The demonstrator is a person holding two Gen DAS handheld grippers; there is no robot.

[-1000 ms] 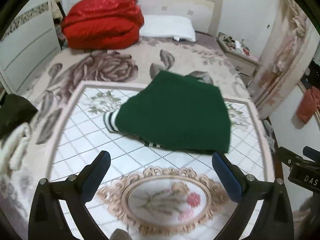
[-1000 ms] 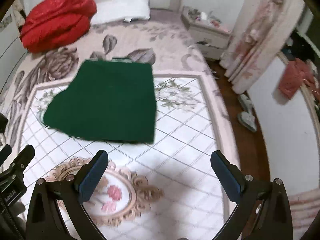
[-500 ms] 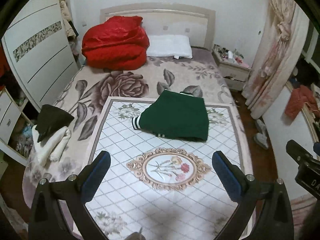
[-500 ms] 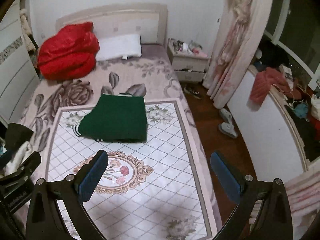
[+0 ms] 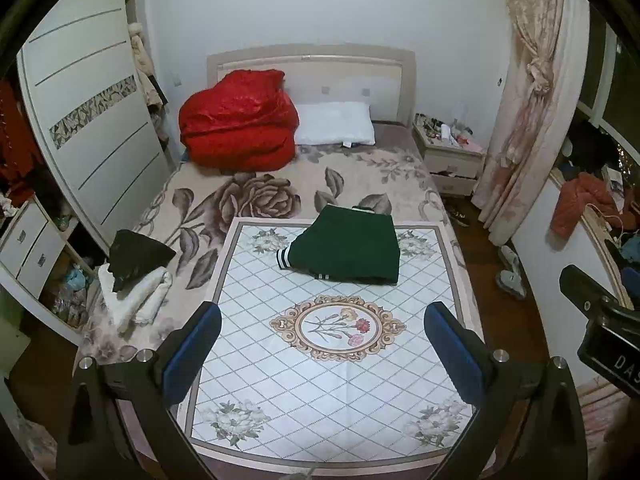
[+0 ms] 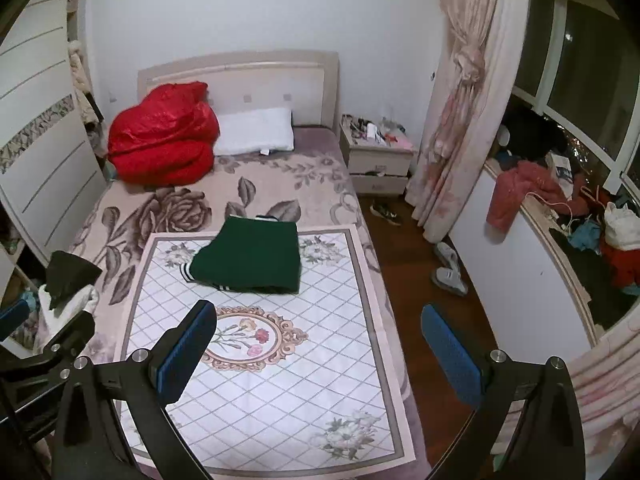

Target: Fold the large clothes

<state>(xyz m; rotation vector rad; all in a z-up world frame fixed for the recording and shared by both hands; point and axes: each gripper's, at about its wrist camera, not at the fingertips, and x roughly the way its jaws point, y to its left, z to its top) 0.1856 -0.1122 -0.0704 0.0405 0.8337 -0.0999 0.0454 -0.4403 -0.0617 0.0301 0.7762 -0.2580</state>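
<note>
A dark green garment (image 5: 350, 246) with white-striped cuffs lies folded into a flat rectangle on the white patterned mat (image 5: 332, 364) on the bed. It also shows in the right wrist view (image 6: 250, 258). My left gripper (image 5: 322, 334) is open and empty, held high and well back from the garment. My right gripper (image 6: 318, 334) is open and empty, also high above the foot of the bed.
A red quilt (image 5: 238, 122) and a white pillow (image 5: 334, 124) lie at the headboard. A dark and white pile of clothes (image 5: 134, 276) sits on the bed's left edge. A wardrobe (image 5: 84, 120) stands left, a nightstand (image 5: 450, 158) and a curtain (image 5: 524, 120) right.
Both grippers have pulled up and far back from the folded green garment, so the whole bed and room now show. The garment has stayed in place.
</note>
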